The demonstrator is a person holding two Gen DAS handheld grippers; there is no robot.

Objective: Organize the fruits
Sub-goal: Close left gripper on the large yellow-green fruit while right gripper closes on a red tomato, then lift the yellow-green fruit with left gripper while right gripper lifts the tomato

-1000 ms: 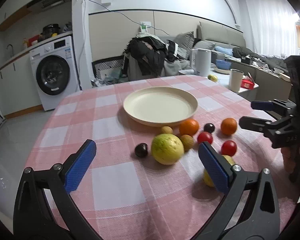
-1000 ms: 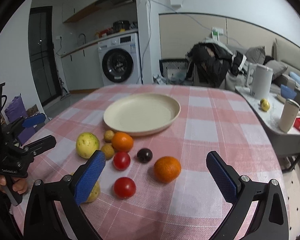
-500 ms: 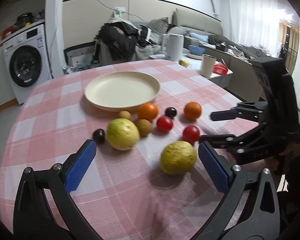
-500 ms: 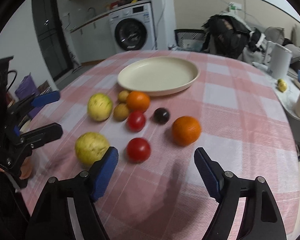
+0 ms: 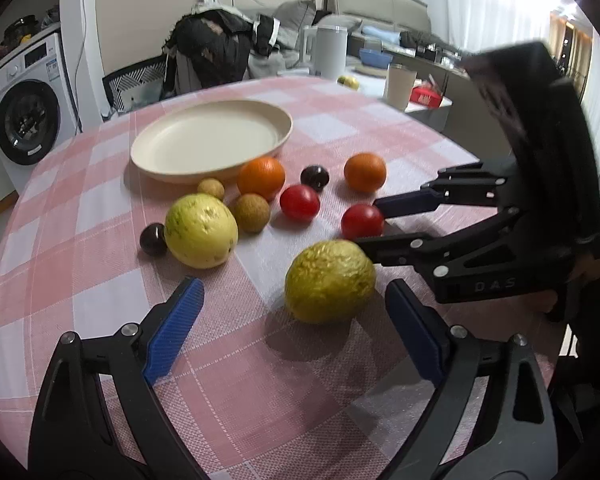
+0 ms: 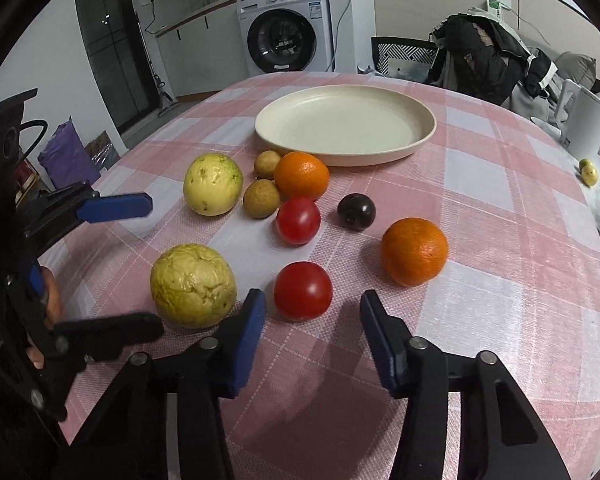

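An empty cream plate (image 5: 212, 136) (image 6: 344, 124) sits on the pink checked table. Fruit lies in front of it: two yellow-green guavas (image 5: 201, 230) (image 5: 330, 281), two oranges (image 6: 302, 175) (image 6: 415, 250), two red tomatoes (image 6: 298, 220) (image 6: 303, 290), two dark plums and two small brown fruits. My left gripper (image 5: 294, 330) is open, with the wrinkled guava (image 6: 193, 285) just ahead between its fingers. My right gripper (image 6: 312, 334) is open, with the nearer tomato just ahead between its fingers. Each gripper shows in the other's view, with the right gripper (image 5: 376, 224) and the left gripper (image 6: 150, 264) both near the fruit.
A side table at the right holds a white kettle (image 5: 330, 56), a cup (image 5: 398, 86) and a red box. A chair with dark clothes (image 5: 220, 48) stands behind the table. A washing machine (image 6: 286, 38) is at the back.
Both grippers have moved closer to the fruit and lower. The left now frames the wrinkled guava, the right frames the nearer tomato. The right jaws have narrowed a little.
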